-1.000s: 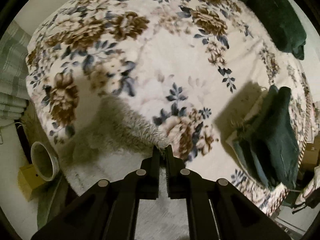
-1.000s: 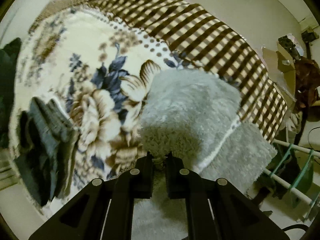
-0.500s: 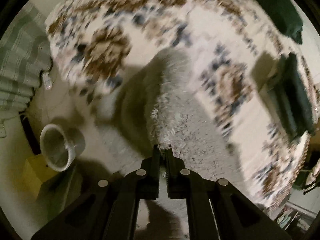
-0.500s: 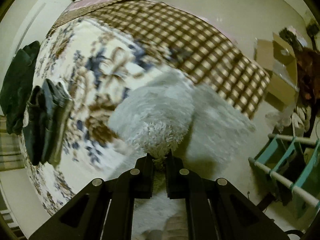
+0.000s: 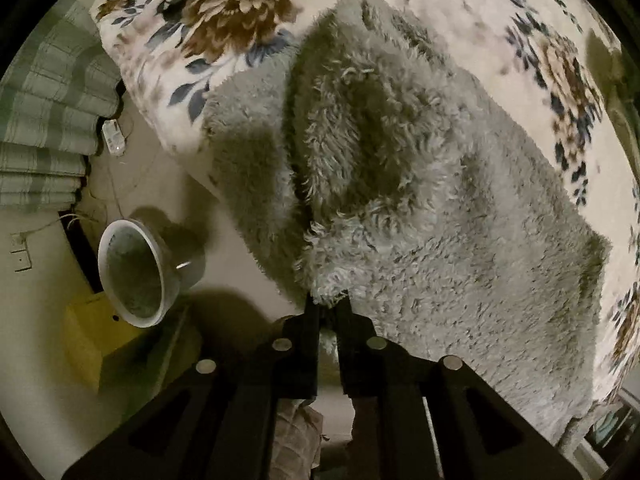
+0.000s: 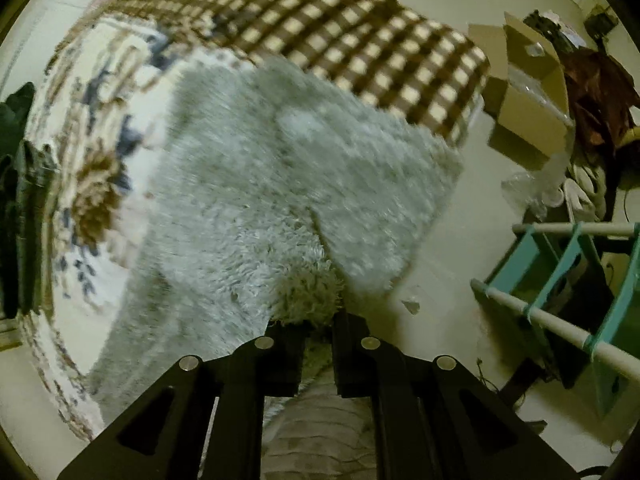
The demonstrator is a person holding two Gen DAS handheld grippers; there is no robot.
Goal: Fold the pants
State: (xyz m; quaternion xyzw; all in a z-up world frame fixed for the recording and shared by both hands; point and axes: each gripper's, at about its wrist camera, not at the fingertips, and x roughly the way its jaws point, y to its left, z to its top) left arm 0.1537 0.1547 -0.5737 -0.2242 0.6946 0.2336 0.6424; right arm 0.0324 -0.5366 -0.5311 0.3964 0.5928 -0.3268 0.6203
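- On the bed, over the floral blanket (image 5: 248, 20), the fluffy grey pants (image 5: 420, 184) lay spread, one edge hanging past the mattress side toward the floor (image 6: 460, 240).
- The left tool (image 5: 328, 308) was clenched on a tuft of the pants' pile at the near edge; cloth showed between its closed jaws.
- The right tool (image 6: 318, 320) was likewise clamped on a near corner of the pants, with fleece bunched over its tips.
- In the left view, one layer of the pants lay doubled over another, with a raised ridge running away from the tool. This suggested a first fold was under way or partly laid.
- Judgement: the task appeared to be at an early-to-middle stage. The garment was not yet a compact bundle; at least one further fold, plus smoothing, seemed left.
- Motion blur in the right view prevented a reading of finer creases.
- Further out: a brown checked blanket (image 6: 360, 40) beyond the pants, dark folded clothes (image 6: 24, 216) at the bed's far-left edge, a white bin (image 5: 136, 272) and a yellow box (image 5: 92, 344) on the floor, a cardboard box (image 6: 524, 92) and a teal rack (image 6: 568, 276).
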